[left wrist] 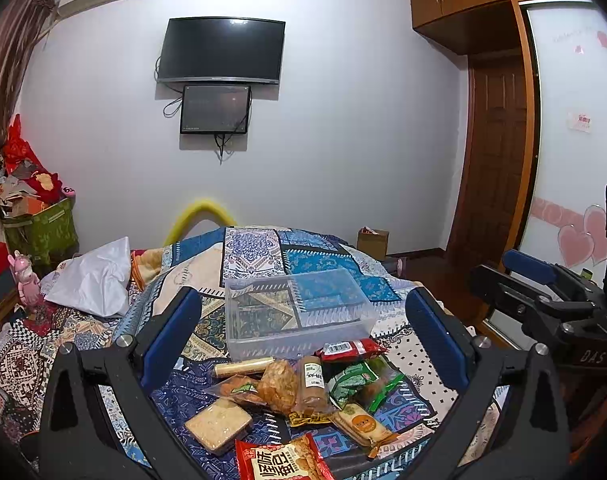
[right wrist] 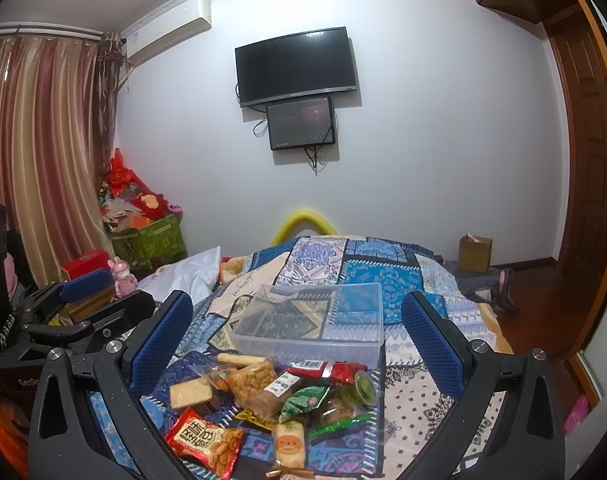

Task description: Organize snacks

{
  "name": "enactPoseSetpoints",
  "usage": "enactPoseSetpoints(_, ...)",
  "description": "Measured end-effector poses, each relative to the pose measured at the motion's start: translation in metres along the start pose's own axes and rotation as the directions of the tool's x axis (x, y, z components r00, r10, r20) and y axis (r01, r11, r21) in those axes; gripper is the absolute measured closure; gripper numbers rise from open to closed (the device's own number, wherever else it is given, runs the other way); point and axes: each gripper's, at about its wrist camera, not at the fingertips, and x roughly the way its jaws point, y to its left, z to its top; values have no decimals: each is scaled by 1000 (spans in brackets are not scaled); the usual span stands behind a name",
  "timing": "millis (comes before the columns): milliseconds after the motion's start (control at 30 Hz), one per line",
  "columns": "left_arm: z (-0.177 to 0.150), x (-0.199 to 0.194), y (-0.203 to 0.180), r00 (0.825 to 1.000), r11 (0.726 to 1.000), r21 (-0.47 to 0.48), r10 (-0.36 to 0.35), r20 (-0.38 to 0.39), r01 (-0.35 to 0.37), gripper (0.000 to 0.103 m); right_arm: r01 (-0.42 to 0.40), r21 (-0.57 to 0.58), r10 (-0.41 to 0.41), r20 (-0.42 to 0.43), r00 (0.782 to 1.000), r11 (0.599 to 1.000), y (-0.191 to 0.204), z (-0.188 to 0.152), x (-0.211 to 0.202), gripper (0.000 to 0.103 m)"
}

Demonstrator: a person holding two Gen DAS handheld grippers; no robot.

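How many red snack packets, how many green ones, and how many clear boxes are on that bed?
red snack packets: 2
green snack packets: 2
clear plastic box: 1
Total: 5

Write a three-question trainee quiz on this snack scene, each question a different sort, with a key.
1. True or false: the clear box already holds snacks.
2. Where do the snacks lie relative to the box? A) beyond it B) nearer the cameras C) inside it
3. Fill in: both the left gripper and the right gripper are ____.

Key: 1 false; 2 B; 3 open
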Motion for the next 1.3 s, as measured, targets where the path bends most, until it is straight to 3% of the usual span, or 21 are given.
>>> enactPoseSetpoints(300,-12,26,12,997,999,-13,37,-71,-38,0,-17,28,19,-78,997,999,-8,-15,21,0)
enactPoseSetpoints(433,-28,48,26,988,999,-15,33,-150,-36,0,-13,39,19,-158,987,999,-15,-31,40,0)
enactPoseSetpoints(533,-45,65,39,972,999,-31,30,-232,-39,0,-2,42,12,-226,974,999,-21,-45,53,0)
enactPoseSetpoints(633,-65,80,57,947,997,-64,24,-320,-47,5,-2,51,17,-294,956,999,-29,-60,64,0)
enactPoseSetpoints(700,-77,88,63,929,996,-68,31,-368,-60,14,-4,59,23,-332,943,998,-32,-69,70,0)
enactPoseSetpoints(800,-98,97,68,897,994,-79,35,-440,-77,16,-11,76,40,-383,923,997,-33,-80,78,0)
enactPoseSetpoints(1133,-133,100,52,821,995,-87,-9,-570,-50,16,-59,73,89,-527,845,996,-21,-118,100,23)
enactPoseSetpoints(1300,-146,104,45,788,994,-76,12,-615,-75,15,-75,65,99,-586,804,995,-17,-133,110,34)
